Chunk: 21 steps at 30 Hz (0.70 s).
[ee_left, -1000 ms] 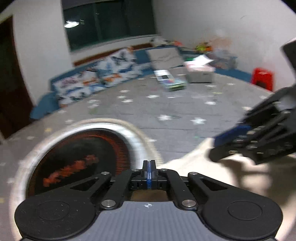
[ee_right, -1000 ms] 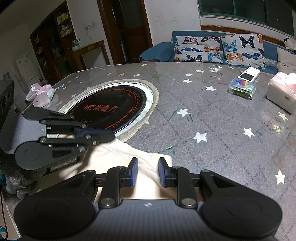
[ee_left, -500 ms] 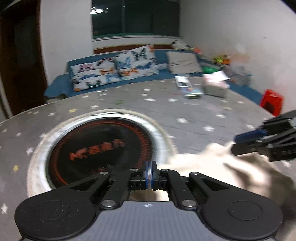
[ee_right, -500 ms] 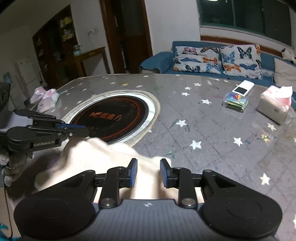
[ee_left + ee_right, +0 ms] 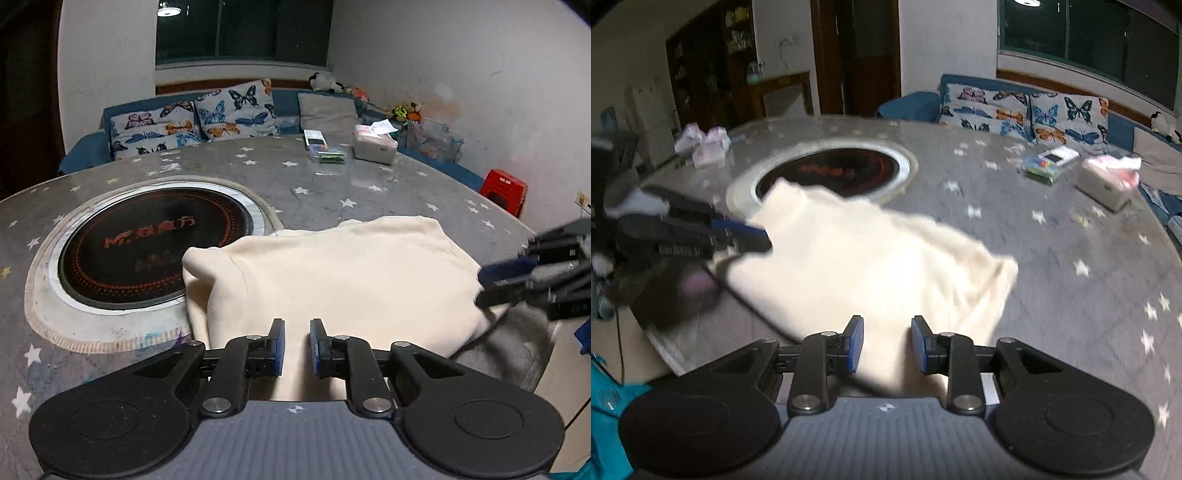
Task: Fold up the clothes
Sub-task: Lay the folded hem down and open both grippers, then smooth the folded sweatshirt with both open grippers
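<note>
A cream fleece garment [image 5: 351, 273] lies spread on the grey star-patterned table [image 5: 369, 192], its left corner over the rim of the round hob. My left gripper [image 5: 297, 326] hovers at the garment's near edge. Its jaws are opening, and the cloth shows in the gap but the pads do not press it. My right gripper [image 5: 886, 326] stands over the near right part of the garment [image 5: 871, 258], pads apart and the cloth under them unpinched. Each gripper shows in the other's view: the right one [image 5: 487, 286] at the cloth's right edge, the left one [image 5: 757, 238] at its left edge.
A round black hob [image 5: 147, 251] with orange lettering is set into the table. Far right stand a tissue box [image 5: 375, 147] and a clear box with a remote [image 5: 325, 153]. Pink packets [image 5: 705, 146] lie far left. A sofa with butterfly cushions [image 5: 221, 114] and a red stool [image 5: 504, 190] lie beyond.
Both grippers have drawn back toward the table's near edge. The left jaws went from shut to slightly apart. The cloth, humped up half a second ago, now lies flat and spread.
</note>
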Available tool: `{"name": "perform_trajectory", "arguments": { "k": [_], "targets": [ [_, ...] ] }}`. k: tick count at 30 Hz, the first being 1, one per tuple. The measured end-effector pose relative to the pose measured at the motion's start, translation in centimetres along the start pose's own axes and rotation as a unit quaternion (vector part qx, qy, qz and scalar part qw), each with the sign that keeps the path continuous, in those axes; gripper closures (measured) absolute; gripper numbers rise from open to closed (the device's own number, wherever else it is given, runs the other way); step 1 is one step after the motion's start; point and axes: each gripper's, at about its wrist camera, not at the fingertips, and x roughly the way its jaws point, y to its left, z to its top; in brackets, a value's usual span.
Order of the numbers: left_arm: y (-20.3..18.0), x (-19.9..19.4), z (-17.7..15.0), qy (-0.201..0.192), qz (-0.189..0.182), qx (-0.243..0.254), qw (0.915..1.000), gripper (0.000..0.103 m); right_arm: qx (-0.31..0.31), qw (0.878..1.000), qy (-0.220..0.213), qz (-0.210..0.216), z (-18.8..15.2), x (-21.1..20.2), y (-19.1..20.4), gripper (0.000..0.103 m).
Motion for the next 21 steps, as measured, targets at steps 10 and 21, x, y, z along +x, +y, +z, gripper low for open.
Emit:
{"name": "perform_trajectory", "arguments": {
  "k": [10,21],
  "targets": [
    [0.7,-1.4,-0.7,-0.006,0.021,-0.014,0.9996,0.078,-0.006,1.000,-0.023,-0.005,-0.1,-2.1,0.2,0.076],
    [0.7,-2.3,0.2,-0.019,0.028,-0.015,0.9993,0.063,0.016,0.999,-0.019,0.023,1.9,0.4,-1.2,0.076]
  ]
}}
